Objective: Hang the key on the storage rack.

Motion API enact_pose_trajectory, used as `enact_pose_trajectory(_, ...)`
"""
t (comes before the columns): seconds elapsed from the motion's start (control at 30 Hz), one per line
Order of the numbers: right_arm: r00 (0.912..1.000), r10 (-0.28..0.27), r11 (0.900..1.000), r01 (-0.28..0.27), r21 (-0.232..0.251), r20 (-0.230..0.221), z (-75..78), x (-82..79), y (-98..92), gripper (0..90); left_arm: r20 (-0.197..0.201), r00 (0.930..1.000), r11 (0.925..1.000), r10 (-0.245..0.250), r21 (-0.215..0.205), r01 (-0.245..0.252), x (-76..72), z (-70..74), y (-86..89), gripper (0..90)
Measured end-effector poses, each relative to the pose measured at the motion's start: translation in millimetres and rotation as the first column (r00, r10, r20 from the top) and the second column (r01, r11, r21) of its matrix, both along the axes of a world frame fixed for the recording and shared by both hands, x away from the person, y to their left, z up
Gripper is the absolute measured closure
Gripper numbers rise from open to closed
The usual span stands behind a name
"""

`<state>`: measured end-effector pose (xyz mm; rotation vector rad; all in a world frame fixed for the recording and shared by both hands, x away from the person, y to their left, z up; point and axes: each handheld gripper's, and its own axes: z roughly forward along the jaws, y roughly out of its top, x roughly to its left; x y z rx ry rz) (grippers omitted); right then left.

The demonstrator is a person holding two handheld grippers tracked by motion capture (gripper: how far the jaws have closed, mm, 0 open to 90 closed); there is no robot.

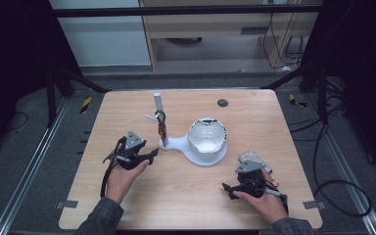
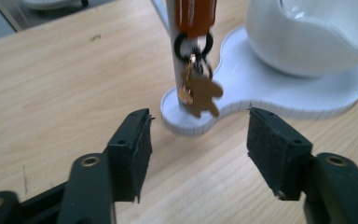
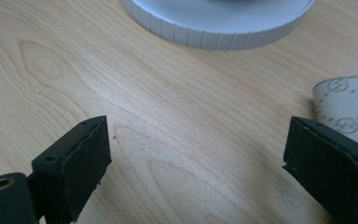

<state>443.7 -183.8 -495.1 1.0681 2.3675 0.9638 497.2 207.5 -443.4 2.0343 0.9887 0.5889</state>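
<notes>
At the left, the left gripper is being held with its jaws apart and empty just short of the keyring, which is hanging on the white post of the stand beside the white bowl; nothing is yet being gripped, so any handling appears not to be begun. At the right, the right gripper is likewise being held wide and empty over bare wood, a patterned grey item lying beside one jaw. The scene is being carried by a light wooden table, with dark floor, cables and pale furniture behind.
</notes>
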Motion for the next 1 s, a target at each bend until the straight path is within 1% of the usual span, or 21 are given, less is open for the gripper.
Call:
enact_pose_trajectory(0.1,0.9998,-0.022,1.0,0.022,-0.018,0.0,11.1,0.9,-5.0,8.8,-0.013,0.9999,1.0,0.007,-0.002,-0.007,-2.2,-10.4,5.9,31.5)
enact_pose_trajectory(0.2,0.999,-0.045,0.998,0.045,-0.043,0.0,22.2,2.0,-13.3,9.8,-0.043,0.999,0.9999,0.014,0.004,-0.014,-1.2,-18.9,13.0,25.4)
enact_pose_trajectory(0.23,0.9985,-0.054,0.997,0.054,-0.054,-0.001,25.8,2.5,-16.5,10.1,-0.043,0.999,0.9999,0.014,0.004,-0.014,-1.2,-18.9,13.0,23.7)
enact_pose_trajectory(0.27,0.9979,-0.064,0.996,0.063,-0.062,-0.005,29.9,2.7,-20.2,11.0,-0.058,0.998,0.9997,0.024,0.006,-0.024,-0.5,-23.6,18.3,22.2)
enact_pose_trajectory(0.33,0.9953,-0.092,0.994,0.09,-0.055,-0.031,36.9,3.0,-27.8,12.4,-0.065,0.9973,0.9994,0.034,0.007,-0.034,-0.4,-27.7,23.6,21.5)
enact_pose_trajectory(0.37,0.9953,-0.092,0.994,0.09,-0.055,-0.031,36.9,3.0,-27.8,12.4,-0.065,0.9973,0.9994,0.034,0.007,-0.034,-0.4,-27.7,23.6,21.2)
enact_pose_trajectory(0.4,0.9942,-0.101,0.994,0.099,-0.05,-0.037,39.3,3.1,-31.7,12.8,-0.072,0.9967,0.9992,0.039,0.007,-0.039,-0.3,-29.5,25.9,21.2)
enact_pose_trajectory(0.43,0.9918,-0.12,0.991,0.118,-0.056,-0.043,44.4,3.1,-40.6,13.0,-0.07,0.9964,0.9989,0.047,0.009,-0.047,-0.3,-31.4,29.2,21.0)
enact_pose_trajectory(0.47,0.9903,-0.128,0.99,0.125,-0.06,-0.054,45.8,3.1,-43.6,12.8,-0.076,0.9952,0.9981,0.061,0.012,-0.061,-0.1,-33.3,33.9,20.5)
enact_pose_trajectory(0.5,0.9903,-0.128,0.99,0.125,-0.06,-0.054,45.8,3.1,-43.6,12.8,-0.076,0.9952,0.9981,0.061,0.012,-0.061,-0.1,-33.3,33.9,20.4)
enact_pose_trajectory(0.53,0.9873,-0.141,0.989,0.136,-0.059,-0.074,47.1,3.6,-47.1,11.7,-0.077,0.9948,0.9977,0.068,0.011,-0.067,0.0,-34.4,36.6,20.4)
enact_pose_trajectory(0.57,0.9832,-0.153,0.987,0.148,-0.058,-0.099,48.0,4.4,-54.6,12.3,-0.082,0.994,0.9973,0.073,0.009,-0.072,0.1,-35.6,39.0,20.3)
enact_pose_trajectory(0.63,0.9817,-0.158,0.986,0.152,-0.063,-0.106,47.8,4.6,-58.1,12.3,-0.086,0.9928,0.9965,0.084,0.01,-0.083,0.4,-38.0,43.1,20.4)
enact_pose_trajectory(0.67,0.9826,-0.162,0.984,0.154,-0.09,-0.091,46.2,5.3,-64.4,12.3,-0.102,0.9909,0.9961,0.088,0.012,-0.087,1.4,-41.0,45.4,20.2)
enact_pose_trajectory(0.73,0.9826,-0.164,0.983,0.155,-0.095,-0.087,45.4,5.9,-67.5,12.2,-0.107,0.99,0.9958,0.091,0.017,-0.09,1.8,-42.6,45.9,20.1)
enact_pose_trajectory(0.87,0.9782,-0.179,0.981,0.169,-0.094,-0.106,43.8,7.9,-79.2,13.9,-0.126,0.9876,0.9953,0.094,0.032,-0.091,3.4,-47.6,45.3,18.7)
enact_pose_trajectory(0.9,0.9782,-0.179,0.981,0.169,-0.094,-0.106,43.8,7.9,-79.2,13.9,-0.126,0.9876,0.9953,0.094,0.032,-0.091,3.4,-47.6,45.3,18.2)
enact_pose_trajectory(0.93,0.9763,-0.18,0.981,0.169,-0.098,-0.121,42.1,8.9,-81.9,15.0,-0.123,0.9874,0.9948,0.099,0.036,-0.095,4.0,-48.3,46.0,17.7)
enact_pose_trajectory(0.97,0.9763,-0.18,0.981,0.169,-0.098,-0.121,42.1,8.9,-81.9,15.0,-0.123,0.9874,0.9948,0.099,0.036,-0.095,4.0,-48.3,46.0,17.3)
enact_pose_trajectory(1.0,0.9739,-0.182,0.98,0.168,-0.11,-0.135,39.9,9.5,-83.0,16.4,-0.128,0.9866,0.9946,0.101,0.035,-0.097,4.4,-49.3,46.7,16.4)
